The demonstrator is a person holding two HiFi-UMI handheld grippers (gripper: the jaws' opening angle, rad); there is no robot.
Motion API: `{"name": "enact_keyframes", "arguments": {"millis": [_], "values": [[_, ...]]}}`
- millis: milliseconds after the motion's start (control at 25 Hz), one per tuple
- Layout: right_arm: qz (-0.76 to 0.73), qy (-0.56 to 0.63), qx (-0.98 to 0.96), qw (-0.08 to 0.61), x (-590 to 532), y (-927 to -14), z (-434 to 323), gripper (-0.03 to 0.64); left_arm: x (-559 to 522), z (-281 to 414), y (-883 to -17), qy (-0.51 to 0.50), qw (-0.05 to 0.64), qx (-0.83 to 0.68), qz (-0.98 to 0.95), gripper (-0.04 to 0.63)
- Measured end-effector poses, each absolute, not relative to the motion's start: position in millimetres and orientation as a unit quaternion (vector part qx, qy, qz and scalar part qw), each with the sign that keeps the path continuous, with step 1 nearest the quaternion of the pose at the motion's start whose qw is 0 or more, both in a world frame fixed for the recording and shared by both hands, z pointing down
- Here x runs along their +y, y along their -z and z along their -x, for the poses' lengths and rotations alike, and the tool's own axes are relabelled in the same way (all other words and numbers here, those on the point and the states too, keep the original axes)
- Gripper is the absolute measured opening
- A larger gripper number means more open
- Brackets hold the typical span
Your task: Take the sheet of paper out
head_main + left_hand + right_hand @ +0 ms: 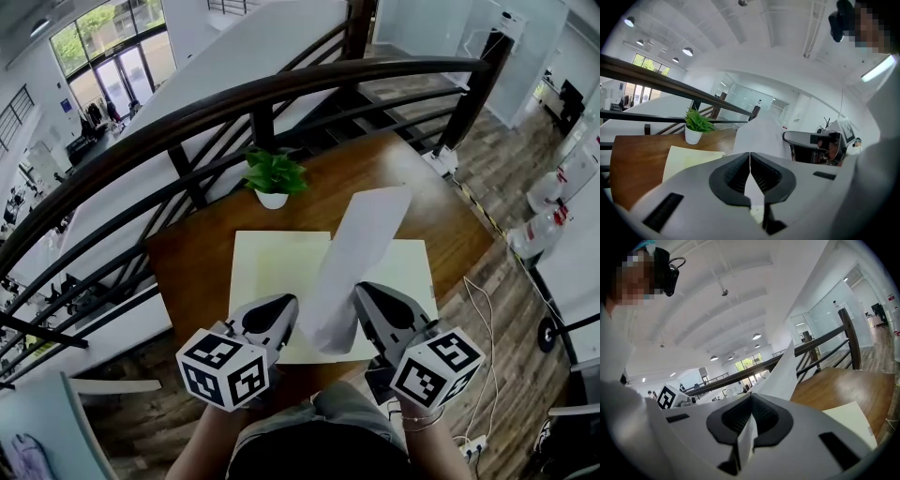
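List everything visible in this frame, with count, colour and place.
sheet of paper: one, white, held up over the table, its near end between the two grippers
flat pad: one, pale yellow, lying on the table under the sheet; can't tell if it is a folder or a mat
potted plant: one, green leaves in a white pot, far edge of the table
table: one, brown wood, in front of the person
railing: one, dark, behind the table
cable: one, white, on the wood floor to the right
left gripper: one, grey with black pads, jaws shut on the sheet
right gripper: one, grey with black pads, jaws shut on the sheet
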State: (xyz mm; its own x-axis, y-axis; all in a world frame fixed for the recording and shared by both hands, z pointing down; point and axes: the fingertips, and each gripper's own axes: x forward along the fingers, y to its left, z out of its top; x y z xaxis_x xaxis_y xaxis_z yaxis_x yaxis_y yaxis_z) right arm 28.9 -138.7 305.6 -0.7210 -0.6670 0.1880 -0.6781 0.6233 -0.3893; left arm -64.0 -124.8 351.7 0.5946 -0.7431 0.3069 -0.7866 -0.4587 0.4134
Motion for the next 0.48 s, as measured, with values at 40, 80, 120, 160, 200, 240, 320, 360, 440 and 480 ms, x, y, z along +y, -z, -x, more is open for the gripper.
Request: {"name": "enact_keyframes", "arguments": {"millis": [40, 80, 120, 160, 200, 240, 320, 360, 440, 480], "values": [[-0.374, -0.221, -0.901, 0.013, -138.7, -305.9, -29.3, 0.028, -124.8, 63.9, -351.9, -0.042, 0.264, -0.449, -0.853, 0.018], [-0.374, -0.221, -0.901, 0.014, -138.8, -306.4, -29.7, 0.028, -124.9, 63.7, -352.2, -0.042, 0.264, -0.449, -0.853, 0.018], [-0.374, -0.220, -0.901, 0.015, -138.7, -306.9, -30.0, 0.028, -125.0, 63.4, -352.2, -0.042, 0.264, -0.449, -0.853, 0.018], [-0.373, -0.221, -0.901, 0.016, -138.6, -307.3, -30.2, 0.028, -125.2, 63.4, -352.2, -0.042, 0.264, -0.449, -0.853, 0.018], [-0.373, -0.221, -0.901, 0.016, -138.4, -307.5, -30.2, 0.028, -125.3, 63.5, -352.1, -0.042, 0.263, -0.449, -0.853, 0.018], [-0.373, -0.221, -0.901, 0.016, -138.1, -307.6, -30.2, 0.028, -125.3, 63.7, -352.1, -0.042, 0.263, -0.449, -0.853, 0.018], [-0.373, -0.221, -0.901, 0.017, -137.8, -308.0, -30.3, 0.028, -124.8, 63.5, -352.6, -0.042, 0.265, -0.448, -0.853, 0.018], [-0.373, -0.221, -0.901, 0.017, -137.9, -308.3, -30.3, 0.028, -124.5, 63.1, -352.8, -0.041, 0.267, -0.446, -0.853, 0.018], [-0.374, -0.222, -0.900, 0.015, -137.9, -308.3, -30.4, 0.028, -124.1, 62.0, -353.2, -0.040, 0.271, -0.444, -0.853, 0.018], [-0.374, -0.223, -0.900, 0.014, -137.7, -308.2, -30.6, 0.028, -124.0, 61.3, -353.3, -0.041, 0.271, -0.443, -0.854, 0.018]]}}
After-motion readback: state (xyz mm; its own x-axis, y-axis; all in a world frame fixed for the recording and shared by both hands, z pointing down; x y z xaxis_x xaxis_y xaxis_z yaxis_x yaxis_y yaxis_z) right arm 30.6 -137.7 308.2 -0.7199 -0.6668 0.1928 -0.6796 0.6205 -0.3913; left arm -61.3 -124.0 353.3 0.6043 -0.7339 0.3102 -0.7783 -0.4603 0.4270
